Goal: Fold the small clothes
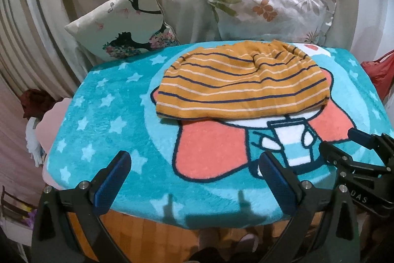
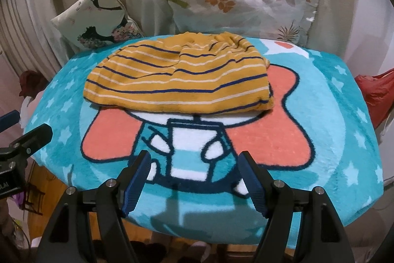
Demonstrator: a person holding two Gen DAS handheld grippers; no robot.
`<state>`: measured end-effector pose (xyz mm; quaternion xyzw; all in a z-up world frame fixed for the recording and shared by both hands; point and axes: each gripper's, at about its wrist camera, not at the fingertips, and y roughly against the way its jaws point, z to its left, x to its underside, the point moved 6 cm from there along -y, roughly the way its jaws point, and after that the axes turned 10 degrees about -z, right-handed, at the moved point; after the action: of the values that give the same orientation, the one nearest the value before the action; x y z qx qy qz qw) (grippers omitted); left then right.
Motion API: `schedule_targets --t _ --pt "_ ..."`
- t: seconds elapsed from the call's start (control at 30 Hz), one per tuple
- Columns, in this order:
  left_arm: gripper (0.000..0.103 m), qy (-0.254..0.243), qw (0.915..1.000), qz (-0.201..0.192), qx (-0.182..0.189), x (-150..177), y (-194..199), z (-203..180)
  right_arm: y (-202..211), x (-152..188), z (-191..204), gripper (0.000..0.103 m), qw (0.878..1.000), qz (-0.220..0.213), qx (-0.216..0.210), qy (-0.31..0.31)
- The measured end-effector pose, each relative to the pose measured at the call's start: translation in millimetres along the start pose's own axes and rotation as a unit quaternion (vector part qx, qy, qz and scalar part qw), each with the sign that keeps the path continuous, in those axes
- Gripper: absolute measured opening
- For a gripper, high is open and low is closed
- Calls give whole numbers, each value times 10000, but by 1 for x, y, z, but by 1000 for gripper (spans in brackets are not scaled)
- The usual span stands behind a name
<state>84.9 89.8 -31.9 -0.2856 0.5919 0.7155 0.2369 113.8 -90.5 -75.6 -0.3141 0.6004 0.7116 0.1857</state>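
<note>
Mustard garment (image 1: 242, 80) with navy and white stripes, turquoise star-patterned blanket (image 1: 103, 120), floral white pillow (image 1: 268, 11)

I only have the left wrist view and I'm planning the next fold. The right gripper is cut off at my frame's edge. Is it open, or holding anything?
Observer: The right gripper is open, with nothing between its fingers.
Operator: Is it touching the striped shirt?
Observer: No. It sits over the near part of the blanket, apart from the near hem of the striped shirt.
</note>
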Motion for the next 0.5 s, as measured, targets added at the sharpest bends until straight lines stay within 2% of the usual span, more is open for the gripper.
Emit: schedule_targets --t 0.5 --pt "103 28 9999 85 -75 5 -1 3 -2 6 6 79 9999 107 -27 51"
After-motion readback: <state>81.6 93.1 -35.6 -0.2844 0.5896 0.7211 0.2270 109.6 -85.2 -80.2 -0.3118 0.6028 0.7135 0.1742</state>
